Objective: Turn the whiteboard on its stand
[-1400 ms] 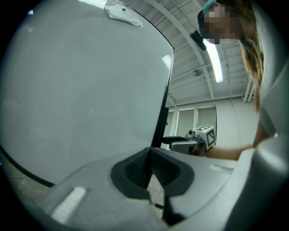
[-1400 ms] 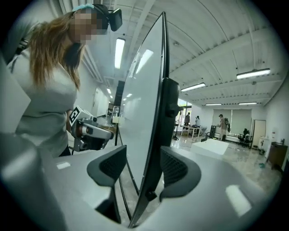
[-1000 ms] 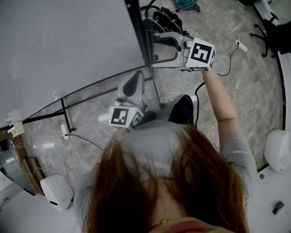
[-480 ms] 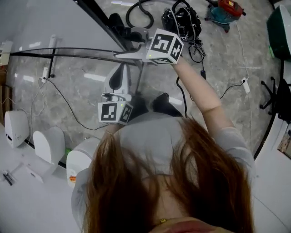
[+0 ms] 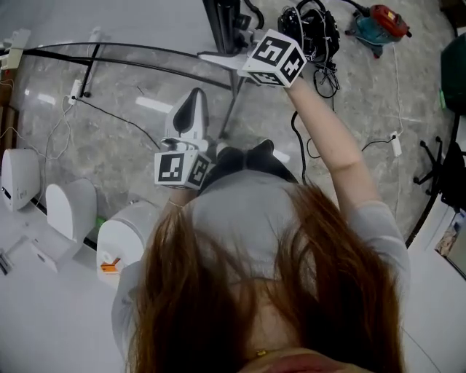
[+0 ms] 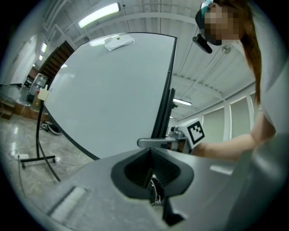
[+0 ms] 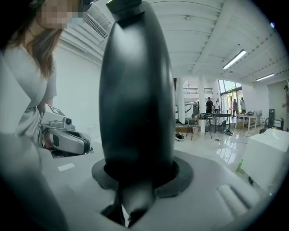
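In the head view, three white domes [image 5: 18, 178] [image 5: 69, 211] [image 5: 124, 240] are counted in a row at 8 to 9 o'clock. One whiteboard [image 5: 124, 18] is seen from 10 to 12 o'clock, bounded by one black frame edge [image 5: 222, 25] at 12 o'clock. In the left gripper view one stand [image 6: 38, 158] is shown below the whiteboard at 9 o'clock, its foot set on the floor [image 6: 13, 135]. Two grippers are held, one per hand, and one marker cube is carried on each. One bundle of black cables [image 5: 313, 29] and one red machine [image 5: 382, 20] are seen on the floor at 1 o'clock.

The left gripper [image 5: 194, 102] is held just left of centre and pointed toward 12 o'clock, clear of the whiteboard. In its own view the jaws are seen drawn together, and nothing is held between them.

The right gripper [image 5: 218, 58] is held at 12 o'clock on an outstretched bare arm [image 5: 331, 138], with its jaws laid on the frame edge. In its own view that black edge is seen upright between the jaws, and the gap is filled from side to side. The jaws have just been closing, and the whiteboard is clamped by its frame edge, so the jaws are kept part-way apart by it.
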Demonstrator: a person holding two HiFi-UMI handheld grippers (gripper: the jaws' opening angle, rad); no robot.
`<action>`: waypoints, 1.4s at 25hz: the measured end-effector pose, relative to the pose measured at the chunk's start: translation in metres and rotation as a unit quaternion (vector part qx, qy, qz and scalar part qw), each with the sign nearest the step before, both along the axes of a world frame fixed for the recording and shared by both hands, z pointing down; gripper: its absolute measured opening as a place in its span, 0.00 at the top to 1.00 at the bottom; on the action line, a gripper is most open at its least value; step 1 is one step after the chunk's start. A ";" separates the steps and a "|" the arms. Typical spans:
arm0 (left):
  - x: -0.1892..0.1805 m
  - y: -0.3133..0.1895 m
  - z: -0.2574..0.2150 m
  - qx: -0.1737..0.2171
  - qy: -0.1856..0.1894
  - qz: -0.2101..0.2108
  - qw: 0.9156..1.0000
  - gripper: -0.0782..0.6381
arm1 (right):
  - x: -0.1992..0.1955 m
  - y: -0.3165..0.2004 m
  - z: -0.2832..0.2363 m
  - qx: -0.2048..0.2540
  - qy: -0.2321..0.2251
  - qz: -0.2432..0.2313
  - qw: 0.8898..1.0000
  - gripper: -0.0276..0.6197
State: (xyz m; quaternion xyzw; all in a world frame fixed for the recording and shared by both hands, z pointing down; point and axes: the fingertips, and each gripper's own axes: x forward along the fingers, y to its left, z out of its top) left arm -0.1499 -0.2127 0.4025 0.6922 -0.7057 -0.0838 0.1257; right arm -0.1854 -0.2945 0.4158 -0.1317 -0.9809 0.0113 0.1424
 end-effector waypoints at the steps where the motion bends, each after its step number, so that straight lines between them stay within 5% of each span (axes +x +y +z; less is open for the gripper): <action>1: 0.000 -0.001 0.002 -0.002 0.002 0.007 1.000 0.89 | -0.001 0.000 -0.001 0.004 -0.002 0.002 1.000 0.75; 16: 0.057 -0.029 0.013 -0.018 0.011 0.135 0.991 0.89 | 0.056 0.011 -0.004 0.012 -0.010 0.011 1.000 0.76; 30: 0.137 -0.027 0.000 -0.013 -0.035 0.030 0.999 0.89 | 0.133 0.029 -0.006 0.008 -0.022 0.019 1.000 0.75; 35: 0.151 -0.017 -0.003 -0.012 -0.058 0.034 0.998 0.89 | 0.146 0.038 -0.006 0.005 -0.032 0.023 0.999 0.75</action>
